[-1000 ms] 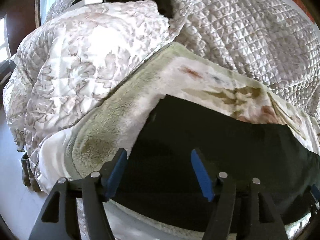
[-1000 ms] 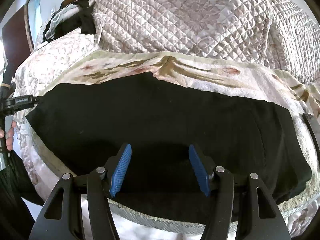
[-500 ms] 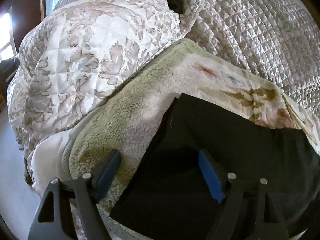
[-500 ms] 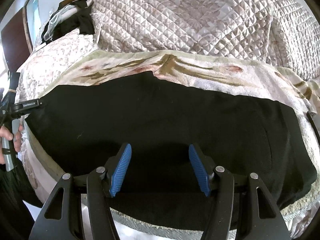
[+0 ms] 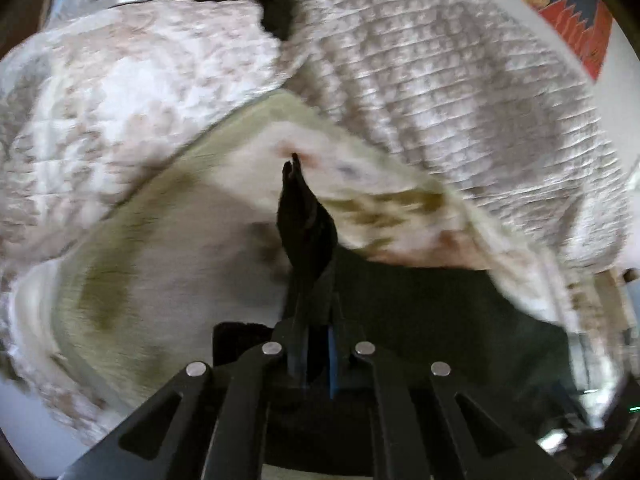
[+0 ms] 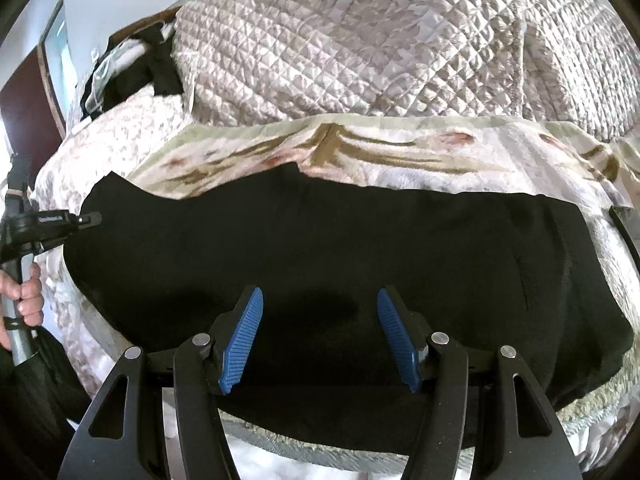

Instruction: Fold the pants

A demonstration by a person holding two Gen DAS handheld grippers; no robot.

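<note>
On the bed: black fabric pants [image 6: 320,256] lie spread flat across a cream fleece blanket with an olive and pink floral print [image 6: 400,152].
Behind the blanket: a bulky quilted satin comforter in beige and white [image 6: 360,40] is heaped up, and some dark clothing [image 6: 160,68] sits at its far left.
Left tool [image 5: 316,344]: its jaws have just closed and now pinch one end of the pants; a pointed fold of black cloth sticks up from between the closed fingers, raised off the blanket. This view is blurred.
Left tool seen from the right wrist view: it meets the pants at their far-left edge, and a person's hand [image 6: 22,296] wraps its grey handle.
Right tool [image 6: 320,336]: released, its ribbed blue fingertip pads [image 6: 244,336] wide apart with nothing between them, poised over the near edge of the pants around the middle.
</note>
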